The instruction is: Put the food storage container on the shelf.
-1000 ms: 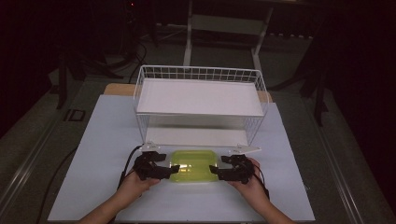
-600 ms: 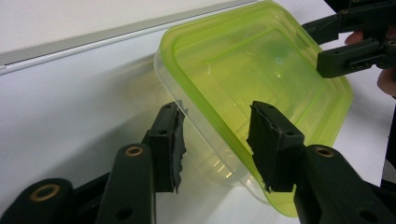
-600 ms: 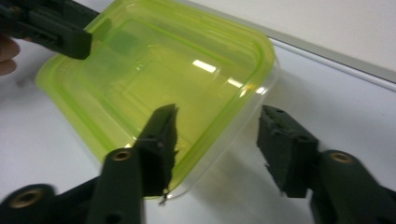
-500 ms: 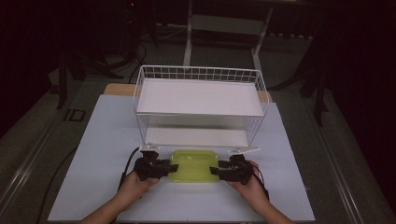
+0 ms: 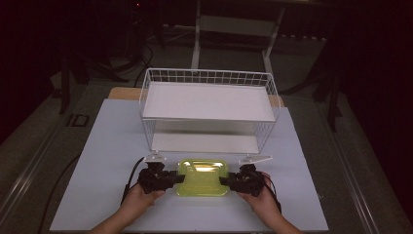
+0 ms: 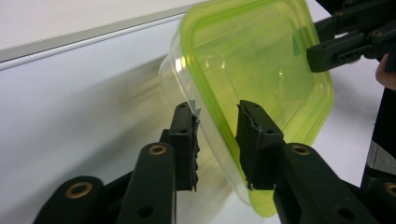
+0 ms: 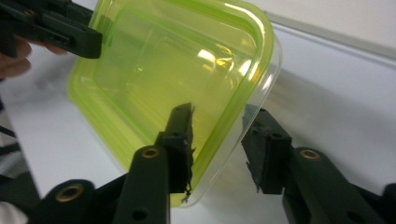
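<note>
The green-lidded container (image 5: pixel 202 177) is seen on the table (image 5: pixel 107 146) before the wire rack (image 5: pixel 208 109). Since 1 second ago, both grippers' fingers have been closing; its ends are now clasped by the left gripper (image 6: pixel 217 140) and right gripper (image 7: pixel 217 144).

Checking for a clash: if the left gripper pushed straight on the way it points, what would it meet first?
The green-lidded container, whose edge already sits between its closing fingers. Beyond that, the right gripper at the opposite edge, though depth there is hard to judge.
</note>
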`<action>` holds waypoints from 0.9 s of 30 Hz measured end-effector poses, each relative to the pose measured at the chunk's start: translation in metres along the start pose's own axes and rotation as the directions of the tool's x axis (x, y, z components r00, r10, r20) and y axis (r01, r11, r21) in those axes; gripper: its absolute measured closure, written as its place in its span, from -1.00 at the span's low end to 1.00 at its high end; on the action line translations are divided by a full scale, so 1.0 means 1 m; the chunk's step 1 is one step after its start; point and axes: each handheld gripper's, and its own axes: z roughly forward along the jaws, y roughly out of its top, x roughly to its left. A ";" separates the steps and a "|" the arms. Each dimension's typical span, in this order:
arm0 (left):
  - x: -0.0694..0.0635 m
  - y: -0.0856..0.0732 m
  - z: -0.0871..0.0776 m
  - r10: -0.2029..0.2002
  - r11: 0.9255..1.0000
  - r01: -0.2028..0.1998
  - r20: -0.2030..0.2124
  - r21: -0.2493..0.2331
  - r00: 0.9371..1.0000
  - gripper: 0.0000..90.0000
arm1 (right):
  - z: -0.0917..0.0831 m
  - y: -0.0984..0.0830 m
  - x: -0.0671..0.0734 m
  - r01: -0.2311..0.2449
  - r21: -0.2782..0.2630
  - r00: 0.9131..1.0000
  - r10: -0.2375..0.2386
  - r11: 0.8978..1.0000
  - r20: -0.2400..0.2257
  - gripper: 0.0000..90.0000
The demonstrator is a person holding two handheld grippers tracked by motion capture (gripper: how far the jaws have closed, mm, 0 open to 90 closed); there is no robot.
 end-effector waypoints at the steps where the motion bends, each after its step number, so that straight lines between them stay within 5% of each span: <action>1: -0.002 -0.001 -0.001 -0.007 1.000 0.007 -0.004 -0.003 1.000 0.59 | -0.001 -0.001 0.000 -0.014 -0.001 1.000 0.014 1.000 -0.007 0.48; 16: -0.008 0.003 -0.005 -0.028 0.999 0.027 -0.031 -0.042 0.999 0.78 | -0.011 0.003 0.004 -0.014 -0.037 0.999 0.015 0.999 0.036 0.71; 27: -0.007 0.039 -0.015 -0.012 0.993 0.006 -0.050 -0.117 0.999 0.79 | -0.026 0.033 -0.001 -0.010 -0.127 0.999 0.016 0.992 0.043 0.75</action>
